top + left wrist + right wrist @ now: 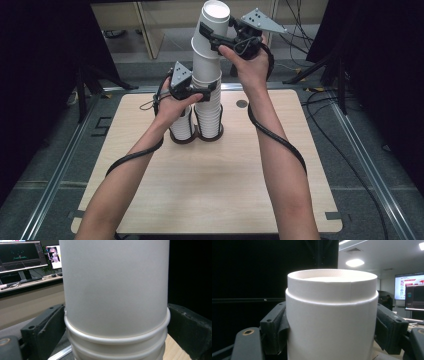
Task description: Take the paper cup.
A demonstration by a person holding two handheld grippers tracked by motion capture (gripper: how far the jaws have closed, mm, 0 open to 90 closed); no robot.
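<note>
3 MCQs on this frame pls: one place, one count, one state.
1. Where does the right gripper grip?
A. top cup of the tall stack
B. base of the stack
C. table edge

2. How many cup stacks stand on the table?
A. one
B. two
C. four

3. How is the top cup standing?
A. lying flat on the table
B. tilted off the stack's line
C. crushed

Key: 1 A, its jaws flank the topmost cup; 2 B, the short stack stands beside the tall one; 3 B, it leans right above the cups held by the left gripper.

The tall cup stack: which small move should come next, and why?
Probably lift the right gripper straight up: it clamps the tilted top cups, while the left gripper steadies the tall stack lower down, so the two should separate.
</note>
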